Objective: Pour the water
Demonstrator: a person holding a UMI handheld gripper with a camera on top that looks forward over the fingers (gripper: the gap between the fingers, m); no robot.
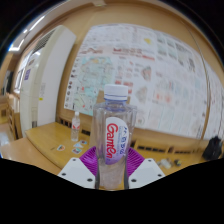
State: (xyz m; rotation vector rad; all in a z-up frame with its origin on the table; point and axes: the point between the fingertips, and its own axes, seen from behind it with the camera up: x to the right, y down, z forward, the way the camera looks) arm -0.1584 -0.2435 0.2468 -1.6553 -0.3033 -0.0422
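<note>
A clear plastic water bottle (113, 135) with a white cap and a red-lettered label stands upright between my fingers, held above the wooden table (50, 145). My gripper (112, 165) is shut on the bottle's lower body; the purple pads (90, 158) press against it on both sides. The bottle's base is hidden below the fingers. No cup or other vessel shows.
A wooden table edge runs behind the bottle, with a small thin bottle (74, 124) and small items on it. A wall covered with printed sheets (140, 60) lies beyond. A dark round object (211, 148) sits far right.
</note>
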